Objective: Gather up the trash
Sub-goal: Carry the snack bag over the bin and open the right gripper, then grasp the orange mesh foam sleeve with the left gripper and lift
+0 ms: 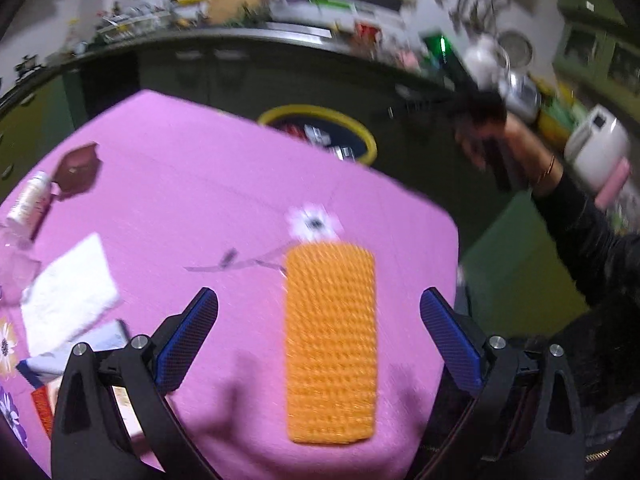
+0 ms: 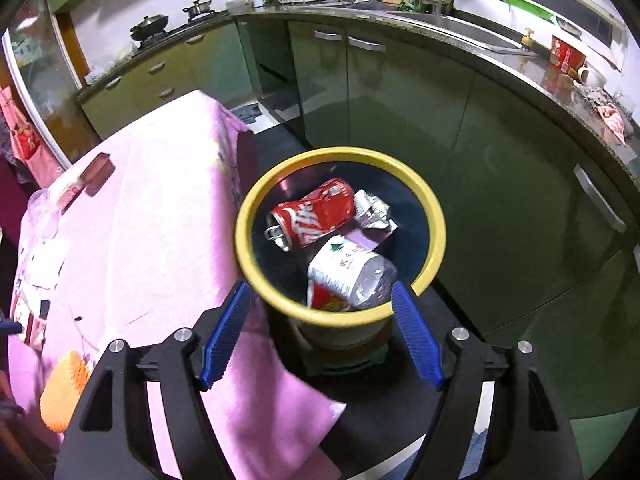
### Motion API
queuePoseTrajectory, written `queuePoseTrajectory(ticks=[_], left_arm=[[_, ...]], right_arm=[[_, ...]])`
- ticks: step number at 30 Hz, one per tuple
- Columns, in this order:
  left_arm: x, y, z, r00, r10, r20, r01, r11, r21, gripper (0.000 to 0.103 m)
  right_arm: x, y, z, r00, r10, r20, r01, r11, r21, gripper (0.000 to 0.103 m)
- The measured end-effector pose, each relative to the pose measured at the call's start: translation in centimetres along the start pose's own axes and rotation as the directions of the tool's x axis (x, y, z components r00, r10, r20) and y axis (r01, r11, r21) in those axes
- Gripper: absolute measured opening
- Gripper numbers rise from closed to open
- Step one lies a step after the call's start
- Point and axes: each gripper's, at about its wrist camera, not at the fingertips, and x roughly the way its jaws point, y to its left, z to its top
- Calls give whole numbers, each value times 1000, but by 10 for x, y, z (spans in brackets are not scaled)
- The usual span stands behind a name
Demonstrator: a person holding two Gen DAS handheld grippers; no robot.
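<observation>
While the right gripper [image 2: 320, 332] hangs over the yellow-rimmed bin [image 2: 436, 216] w/ fingers spread, empty, trash sits inside: red can [image 2: 312, 214], crumpled carton [image 2: 352, 276]. Left gripper [image 1: 319, 336] also spread wide, empty, above orange sponge [image 1: 331, 340] near table's [image 1: 192, 184] right edge.

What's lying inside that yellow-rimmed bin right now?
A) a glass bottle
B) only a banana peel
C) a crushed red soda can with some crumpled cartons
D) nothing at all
C: the right wrist view looks down into the yellow-rimmed bin, where a crushed red soda can lies beside crumpled cartons.
</observation>
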Motion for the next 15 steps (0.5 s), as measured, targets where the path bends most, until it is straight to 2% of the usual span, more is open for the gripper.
queuePoseTrajectory(ticks=[4,8,10,12,15], left_arm=[[20,-3,-7,995,-39,-90,36,999,-37,96],[31,-4,-12,991,-27,-129,22,999,-46,95],[32,-3,-15,991,-26,-130,18,998,-62,88],[37,-2,-16,990,-12,-144,1,997,-75,70],[42,0,-19,986,14,-164,-28,996,-81,59]], right_arm=[[5,4,-2,1000,23,-6,-23,1000,-4,73],[9,4,-3,999,45,-6,-45,999,1,73],[10,3,-4,998,66,-9,-66,998,14,73],[10,2,-6,997,71,-11,-70,997,18,73],[9,3,-7,997,77,-13,-77,997,14,73]])
